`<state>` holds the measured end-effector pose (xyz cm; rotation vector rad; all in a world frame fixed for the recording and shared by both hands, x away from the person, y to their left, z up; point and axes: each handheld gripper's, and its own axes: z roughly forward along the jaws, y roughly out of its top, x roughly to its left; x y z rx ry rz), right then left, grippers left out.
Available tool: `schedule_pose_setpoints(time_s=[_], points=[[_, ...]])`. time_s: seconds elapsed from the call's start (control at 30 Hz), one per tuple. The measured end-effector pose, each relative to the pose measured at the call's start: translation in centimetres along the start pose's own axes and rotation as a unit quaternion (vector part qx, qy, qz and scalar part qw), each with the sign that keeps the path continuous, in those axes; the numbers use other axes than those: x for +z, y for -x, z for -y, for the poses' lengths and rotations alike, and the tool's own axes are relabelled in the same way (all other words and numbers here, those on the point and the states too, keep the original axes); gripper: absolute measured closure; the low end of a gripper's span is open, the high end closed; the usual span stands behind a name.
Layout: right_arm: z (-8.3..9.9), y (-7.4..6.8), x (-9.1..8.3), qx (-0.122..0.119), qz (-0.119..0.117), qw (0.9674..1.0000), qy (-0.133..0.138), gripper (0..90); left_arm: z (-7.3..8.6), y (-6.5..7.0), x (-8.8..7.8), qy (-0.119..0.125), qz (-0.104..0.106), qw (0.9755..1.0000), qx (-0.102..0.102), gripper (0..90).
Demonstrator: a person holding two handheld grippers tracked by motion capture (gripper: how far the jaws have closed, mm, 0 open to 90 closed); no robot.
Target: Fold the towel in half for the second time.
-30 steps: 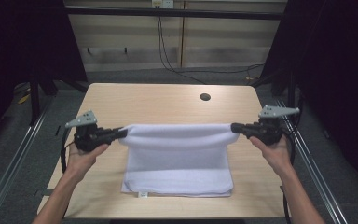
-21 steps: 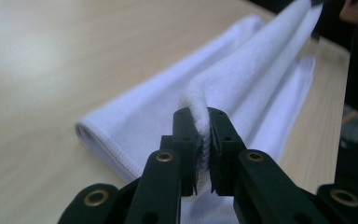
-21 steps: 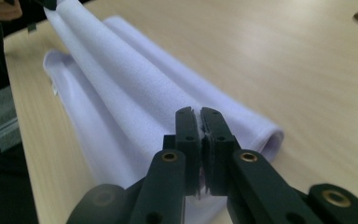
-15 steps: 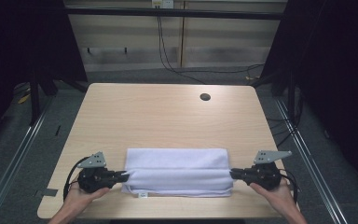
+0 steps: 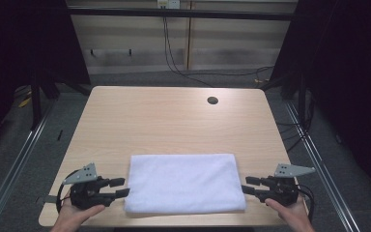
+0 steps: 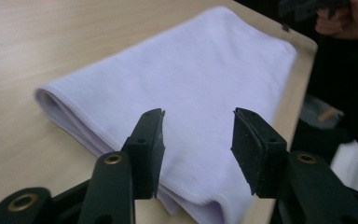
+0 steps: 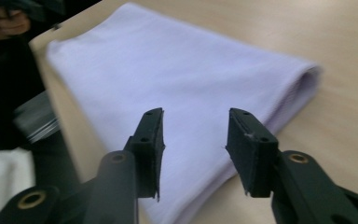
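Note:
A white towel (image 5: 185,182) lies folded flat near the front edge of the wooden table (image 5: 174,121). My left gripper (image 5: 121,187) rests at the towel's near left corner, and its jaws have just been opening. In the left gripper view the gripper (image 6: 198,140) stands open, with the towel (image 6: 191,70) lying beyond and below the pads and not pinched. My right gripper (image 5: 247,185) sits at the near right corner, and its jaws have also just been opening. In the right gripper view that gripper (image 7: 195,140) stands open over the towel (image 7: 168,70).
A round cable hole (image 5: 212,100) sits in the far right part of the tabletop. Bare wood stretches behind the towel. Metal rails (image 5: 24,145) run along the floor on both sides. The table's front edge lies just under both hands.
Both grippers carried the towel's far edge toward the front edge and lowered it, folding the towel in half. Their jaws then opened and let the towel go.

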<state>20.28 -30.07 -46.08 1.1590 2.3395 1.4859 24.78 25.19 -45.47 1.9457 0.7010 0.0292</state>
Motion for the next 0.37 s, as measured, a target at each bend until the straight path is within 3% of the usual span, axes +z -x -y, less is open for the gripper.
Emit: schedule_pose_setpoints(time_s=[0.07, 0.13, 0.17, 0.3, 0.37], points=[[-0.2, 0.4, -0.2, -0.001, 0.032, 0.9993, 0.019, 48.3, -0.3, -1.3, 0.8, 0.003, -0.028, 0.9991, -0.031, 45.8], [-0.2, 0.8, -0.4, 0.004, 0.05, 0.9981, 0.034, 47.8, -0.3, -2.1, 1.3, 0.003, -0.058, 0.9979, -0.028, 42.7], [-0.2, 1.2, -0.5, 0.007, 0.059, 0.9973, 0.043, 47.1, -0.1, -2.8, 1.4, -0.001, -0.073, 0.9966, -0.037, 41.4], [0.7, 2.3, -0.8, 0.023, 0.088, 0.9944, 0.055, 46.3, 0.4, -3.3, 0.7, 0.013, -0.097, 0.9944, -0.039, 36.3], [0.9, 2.8, -0.6, 0.031, 0.091, 0.9941, 0.05, 45.3, 0.6, -3.4, 0.6, 0.015, -0.096, 0.9943, -0.043, 34.4]])
